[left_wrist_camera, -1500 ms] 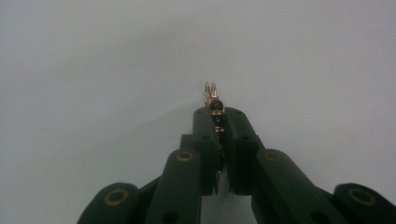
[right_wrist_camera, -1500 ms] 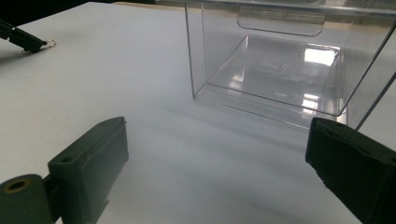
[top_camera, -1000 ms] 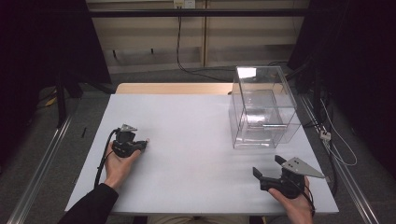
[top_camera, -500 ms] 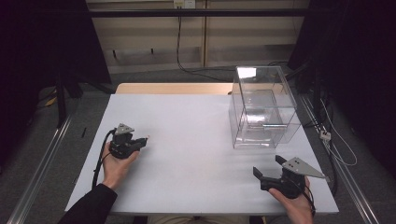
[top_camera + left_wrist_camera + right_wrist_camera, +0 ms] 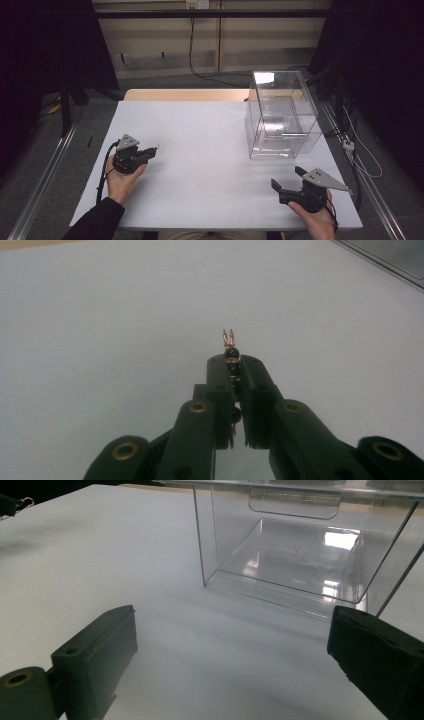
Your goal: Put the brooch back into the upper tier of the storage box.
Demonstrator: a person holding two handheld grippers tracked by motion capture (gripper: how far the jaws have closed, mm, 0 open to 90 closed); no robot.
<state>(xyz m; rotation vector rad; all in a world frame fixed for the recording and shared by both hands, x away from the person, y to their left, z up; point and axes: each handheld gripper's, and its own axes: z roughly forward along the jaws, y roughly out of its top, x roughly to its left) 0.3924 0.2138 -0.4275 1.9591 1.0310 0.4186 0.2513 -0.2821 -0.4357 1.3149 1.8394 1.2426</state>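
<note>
My left gripper sits at the table's left side, shut on a thin piece of jewellery with black beads and gold wire. The beaded piece pokes out past the jaw tips, its gold end just above the white table. My right gripper rests low near the front right edge, jaws wide apart with nothing between them. A clear plastic box stands at the right rear, seen close ahead as the clear box in the right gripper view.
The white tabletop lies bare between the two hands. Behind it are a wooden strip, cables on the floor to the right, and metal rails on the left.
The left hand has shifted slightly left and back with the beaded piece held. The right gripper has stayed where it was.
</note>
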